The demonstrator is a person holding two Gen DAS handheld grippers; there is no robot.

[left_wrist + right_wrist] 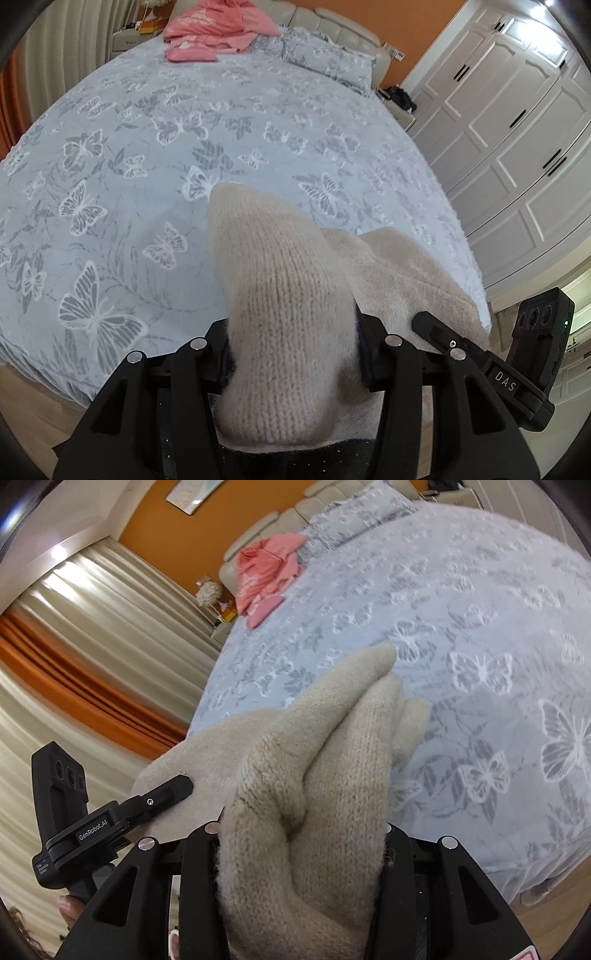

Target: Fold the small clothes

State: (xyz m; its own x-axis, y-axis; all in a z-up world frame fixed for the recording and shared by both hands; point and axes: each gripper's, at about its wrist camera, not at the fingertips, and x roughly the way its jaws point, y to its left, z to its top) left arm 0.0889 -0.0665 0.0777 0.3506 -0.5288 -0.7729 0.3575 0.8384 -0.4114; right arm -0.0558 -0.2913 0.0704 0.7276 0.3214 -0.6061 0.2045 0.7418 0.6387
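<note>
Far beyond, pink clothes (218, 31) near pillows (317, 51).

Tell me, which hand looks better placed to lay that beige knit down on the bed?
Neither clearly. Both the left gripper and the right gripper clamp bunched parts of the beige knit garment, held up over the butterfly bedspread. They would probably lower together.

Both views are evenly bright; ceiling lights glare above the wardrobe (517, 122) and curtains (74, 602). Fisheye bends the bed (184, 147) edges, black vignette rims corners; near knit (303, 812) looks soft, the right-wrist view slightly blurred
</note>
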